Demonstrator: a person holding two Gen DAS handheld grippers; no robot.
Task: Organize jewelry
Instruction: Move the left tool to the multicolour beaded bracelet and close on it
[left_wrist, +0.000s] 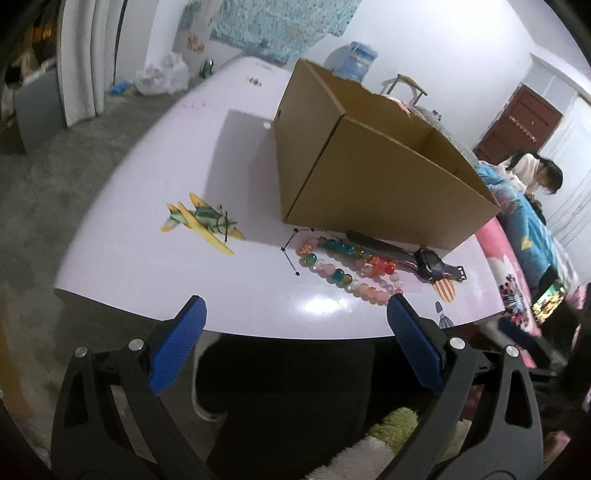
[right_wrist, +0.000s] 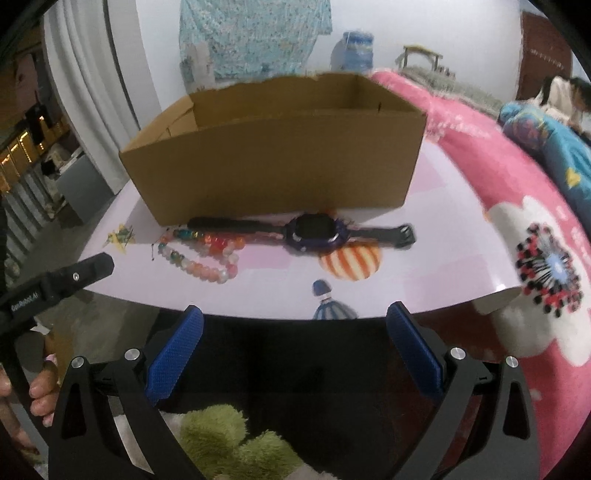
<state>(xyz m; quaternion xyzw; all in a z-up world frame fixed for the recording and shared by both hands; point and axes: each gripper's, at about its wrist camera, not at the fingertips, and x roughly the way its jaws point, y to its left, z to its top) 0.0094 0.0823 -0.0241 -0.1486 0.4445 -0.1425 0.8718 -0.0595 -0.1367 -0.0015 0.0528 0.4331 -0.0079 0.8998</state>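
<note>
An open cardboard box (left_wrist: 369, 173) (right_wrist: 273, 155) stands on a pale pink table (left_wrist: 155, 221) (right_wrist: 424, 258). In front of it lie a dark wristwatch (left_wrist: 428, 260) (right_wrist: 314, 230), a beaded bracelet (left_wrist: 351, 267) (right_wrist: 203, 254) of pink, orange and teal beads, a thin black star chain (left_wrist: 290, 251) and a yellow-green hair clip (left_wrist: 203, 221) (right_wrist: 120, 236). My left gripper (left_wrist: 295, 310) hangs open just off the table's near edge, short of the beads. My right gripper (right_wrist: 295, 317) is open too, below the watch, holding nothing. The left gripper's body (right_wrist: 55, 280) shows at the left of the right wrist view.
A pink flowered blanket (right_wrist: 517, 221) covers a bed right of the table, and a person (left_wrist: 535, 173) sits beyond it. A balloon sticker (right_wrist: 349, 262) is printed on the tabletop. A fluffy green rug (right_wrist: 229, 443) lies below the table's edge. Grey floor lies left.
</note>
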